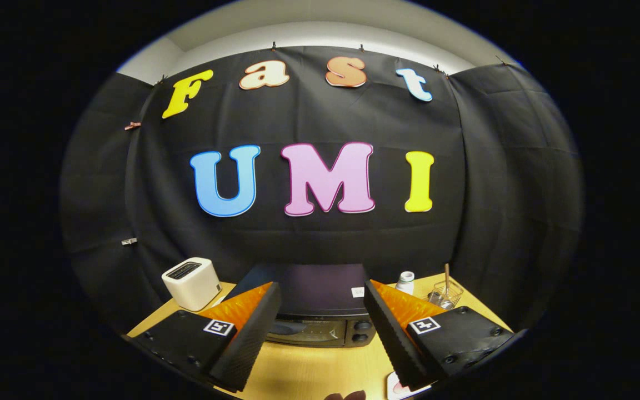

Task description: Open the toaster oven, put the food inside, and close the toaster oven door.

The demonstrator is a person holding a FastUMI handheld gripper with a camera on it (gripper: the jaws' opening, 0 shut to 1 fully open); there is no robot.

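Straight ahead, the toaster oven [320,316] is sitting on the tabletop [309,372] beyond the fingers – its door facing them, its long axis running left to right. The gripper [323,339] is hovering with fingers wide apart, holding nothing.

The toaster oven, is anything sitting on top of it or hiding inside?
The toaster oven has a small white sticker on its dark flat top. Its door looks shut, and the glass is too dim to show what's inside. The open gripper hovers in front, fingers on either side.
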